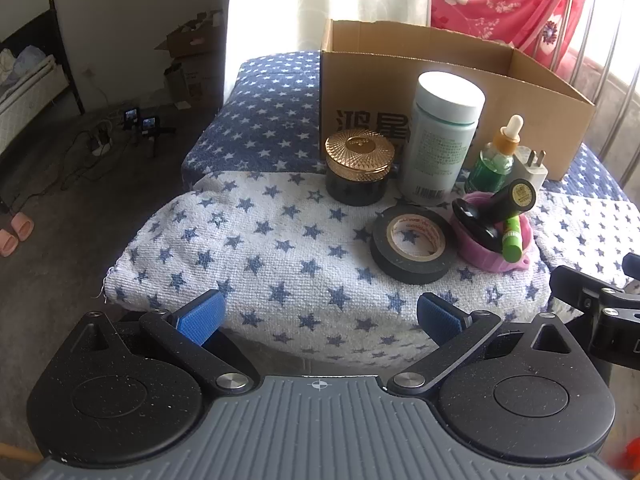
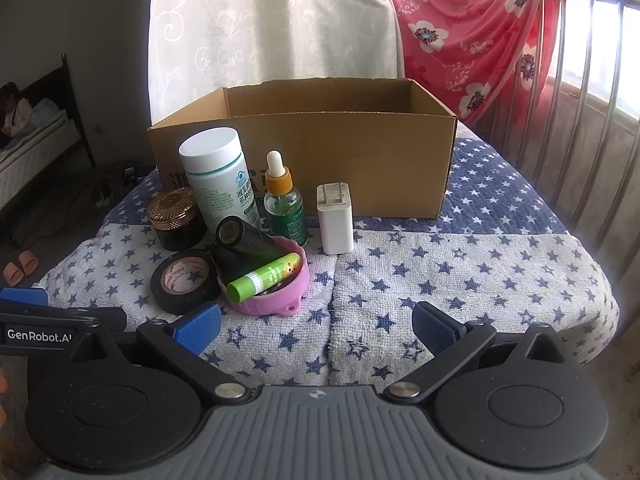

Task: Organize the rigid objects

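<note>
Right wrist view — we hold both tongs, left (image 1: 318, 316) and right (image 2: 316, 326), wide apart and empty, the cardboard box (image 2: 304, 168) at twelve o'clock.

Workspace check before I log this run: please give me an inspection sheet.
Surface: star-print cloth over a table.
Job's things: open cardboard box at back; in front, white-capped bottle, dropper bottle, gold-lidded jar, white charger, black tape roll, pink dish holding green tube and black cylinder.
Clutter: nothing seen.
Grippers: left gripper and right gripper open, empty.
Cables: floor cables.
Surroundings: floral cloth, curtain, metal railing.
</note>
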The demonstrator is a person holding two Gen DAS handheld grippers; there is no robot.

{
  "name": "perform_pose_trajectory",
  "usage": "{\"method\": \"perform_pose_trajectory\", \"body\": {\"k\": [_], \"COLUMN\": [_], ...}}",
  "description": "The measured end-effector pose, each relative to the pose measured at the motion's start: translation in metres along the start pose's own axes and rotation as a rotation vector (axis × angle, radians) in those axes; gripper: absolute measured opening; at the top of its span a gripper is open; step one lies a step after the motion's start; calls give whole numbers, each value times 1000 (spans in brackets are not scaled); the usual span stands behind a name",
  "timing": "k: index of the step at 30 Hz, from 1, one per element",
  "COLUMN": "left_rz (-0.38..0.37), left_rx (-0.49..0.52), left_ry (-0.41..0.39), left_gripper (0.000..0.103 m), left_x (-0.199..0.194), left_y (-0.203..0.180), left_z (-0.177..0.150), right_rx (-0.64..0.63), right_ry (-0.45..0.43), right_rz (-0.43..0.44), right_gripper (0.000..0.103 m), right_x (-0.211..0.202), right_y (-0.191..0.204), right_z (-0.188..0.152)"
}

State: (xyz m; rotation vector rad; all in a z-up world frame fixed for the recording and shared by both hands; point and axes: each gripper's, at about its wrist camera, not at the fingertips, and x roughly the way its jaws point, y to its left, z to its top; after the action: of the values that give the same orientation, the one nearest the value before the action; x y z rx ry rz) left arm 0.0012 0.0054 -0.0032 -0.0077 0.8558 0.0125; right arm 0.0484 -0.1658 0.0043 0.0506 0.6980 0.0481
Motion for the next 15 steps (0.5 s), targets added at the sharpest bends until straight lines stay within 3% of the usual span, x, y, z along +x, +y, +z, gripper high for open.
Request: {"method": "perform_pose_trajectory", "body": {"k": [15], "left_rz": [12], "left_rx": [8], "left_ry": [-9], "left_gripper": [103], "left_x": [-1], "left_y": [0], "left_z": [1], "right_rx": [10], "right_ry": [-1], "right_rz": [7], "right_gripper": [103], "right_x": [0], "right_y": [-1], "right_z": [1]}}
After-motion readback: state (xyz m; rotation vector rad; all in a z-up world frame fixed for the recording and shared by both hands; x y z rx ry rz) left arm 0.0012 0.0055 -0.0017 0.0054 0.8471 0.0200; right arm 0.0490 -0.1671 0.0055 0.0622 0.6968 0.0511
